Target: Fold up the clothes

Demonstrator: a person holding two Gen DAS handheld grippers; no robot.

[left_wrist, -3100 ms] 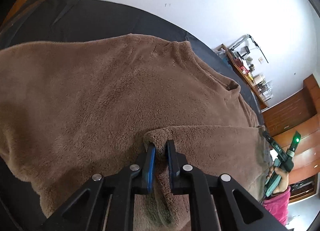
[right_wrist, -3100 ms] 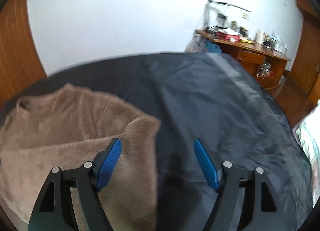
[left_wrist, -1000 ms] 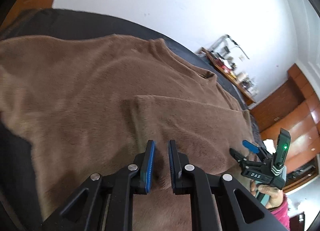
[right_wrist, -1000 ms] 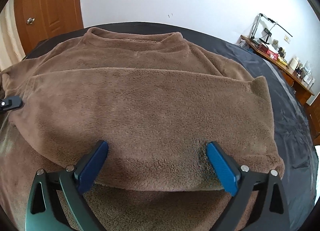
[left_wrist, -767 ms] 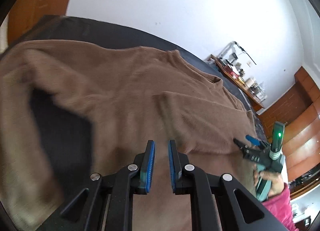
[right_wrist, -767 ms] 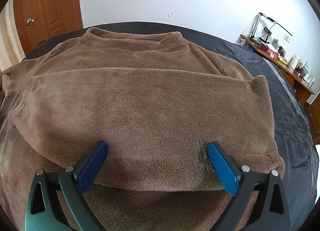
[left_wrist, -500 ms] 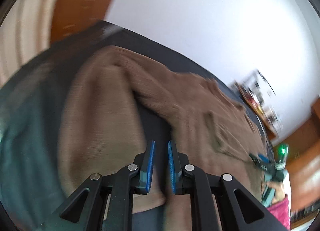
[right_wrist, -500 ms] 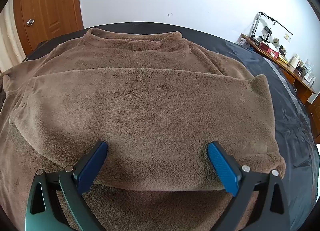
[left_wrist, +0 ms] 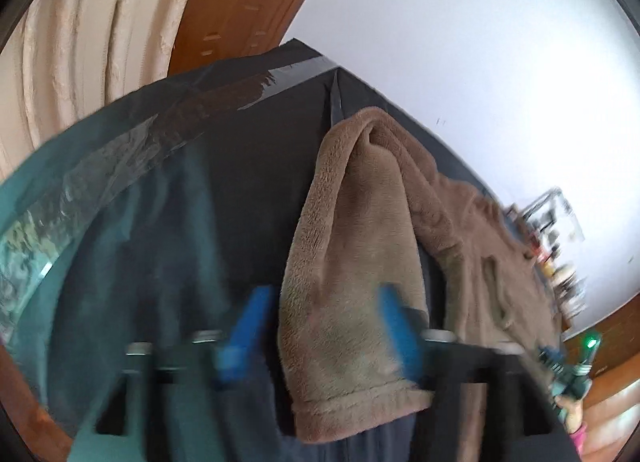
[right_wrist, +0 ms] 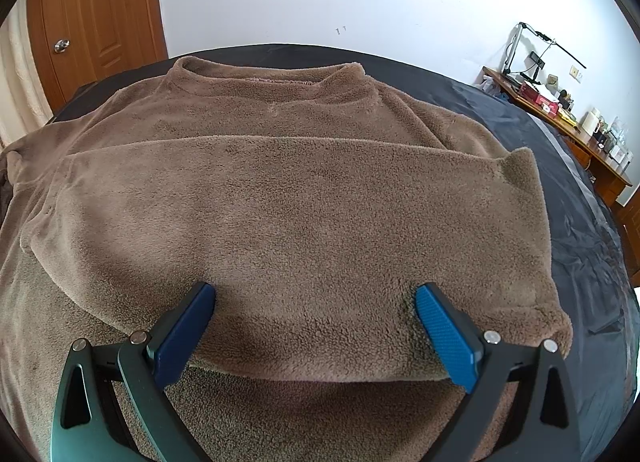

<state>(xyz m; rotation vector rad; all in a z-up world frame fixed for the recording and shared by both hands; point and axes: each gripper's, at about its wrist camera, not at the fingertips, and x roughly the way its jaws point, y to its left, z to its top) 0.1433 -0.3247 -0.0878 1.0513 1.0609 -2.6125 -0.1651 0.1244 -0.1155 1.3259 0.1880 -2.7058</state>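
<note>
Left gripper (left_wrist: 324,326) just opening, jaws apart astride a brown fleece sleeve (left_wrist: 352,262), seemingly untouched, though blurred. Right gripper (right_wrist: 314,326) spread wide over the folded brown sweater (right_wrist: 296,189). Beyond, black sheet (right_wrist: 568,197), wooden door (right_wrist: 100,13).

I'm holding the left gripper (left_wrist: 324,326) angled downward, its jaws just having been opening and now standing apart, blurred, with the sleeve (left_wrist: 352,262) lying between the blue pads (left_wrist: 248,322) but not pinched. I'm keeping the right gripper (right_wrist: 314,328) tilted down with its jaws spread wide, the pads (right_wrist: 448,338) gripping nothing. In the left view, my right hand (left_wrist: 574,414) is showing at the edge.
</note>
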